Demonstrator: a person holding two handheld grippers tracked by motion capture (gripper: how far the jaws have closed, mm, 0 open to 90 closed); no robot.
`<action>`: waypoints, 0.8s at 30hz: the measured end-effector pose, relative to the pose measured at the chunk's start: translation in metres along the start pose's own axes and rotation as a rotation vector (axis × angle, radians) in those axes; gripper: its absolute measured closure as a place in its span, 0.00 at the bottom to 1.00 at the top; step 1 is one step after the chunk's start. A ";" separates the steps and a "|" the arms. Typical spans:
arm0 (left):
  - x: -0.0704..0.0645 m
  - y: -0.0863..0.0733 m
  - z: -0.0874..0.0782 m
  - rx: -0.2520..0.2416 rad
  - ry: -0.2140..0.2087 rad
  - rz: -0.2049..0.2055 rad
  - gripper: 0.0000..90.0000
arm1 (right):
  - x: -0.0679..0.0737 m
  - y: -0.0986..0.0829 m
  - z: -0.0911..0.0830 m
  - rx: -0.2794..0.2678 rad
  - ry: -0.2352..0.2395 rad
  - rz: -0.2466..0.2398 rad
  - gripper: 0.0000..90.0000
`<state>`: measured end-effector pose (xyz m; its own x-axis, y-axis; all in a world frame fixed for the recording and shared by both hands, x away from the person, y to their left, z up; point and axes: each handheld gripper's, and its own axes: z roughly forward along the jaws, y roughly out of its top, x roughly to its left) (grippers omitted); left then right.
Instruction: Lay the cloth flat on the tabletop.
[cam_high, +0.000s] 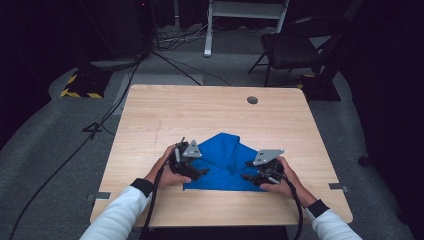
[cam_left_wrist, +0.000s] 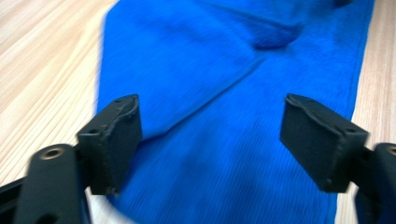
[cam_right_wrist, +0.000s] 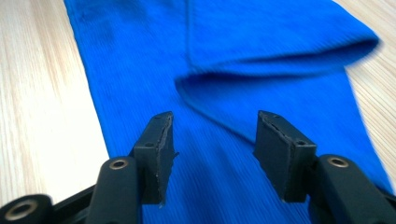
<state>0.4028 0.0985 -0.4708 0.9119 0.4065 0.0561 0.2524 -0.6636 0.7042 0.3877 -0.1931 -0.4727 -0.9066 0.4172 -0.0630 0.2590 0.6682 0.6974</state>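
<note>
Setting: likely a lab or recording studio. Evidence: dark curtained surround; grey carpet; cables (cam_high: 65, 160) trailing on the floor; hazard-striped stand base (cam_high: 80, 87); folding chair (cam_high: 295, 47); light wooden table (cam_high: 200, 110) with cable hole (cam_high: 252, 100).

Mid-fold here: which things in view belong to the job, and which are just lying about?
In the job:
blue cloth, partly folded on the table
left gripper, open over the cloth
right gripper, open over the cloth

Lying about:
chair behind the table
cables on the floor
white stand
yellow-black base
</note>
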 end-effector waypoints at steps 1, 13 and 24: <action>-0.002 0.007 0.011 0.010 -0.022 0.009 0.26 | 0.002 0.006 0.008 -0.003 0.014 0.000 0.54; -0.003 0.026 0.045 0.052 -0.073 0.023 0.43 | 0.007 0.017 0.032 0.039 -0.022 0.008 0.68; 0.002 0.025 0.050 0.064 -0.025 0.063 0.88 | 0.004 0.017 0.029 0.037 -0.062 -0.014 0.99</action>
<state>0.4273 0.0512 -0.4883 0.9343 0.3472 0.0810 0.2135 -0.7268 0.6528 0.3978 -0.1621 -0.4820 -0.8882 0.4443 -0.1173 0.2598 0.6960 0.6694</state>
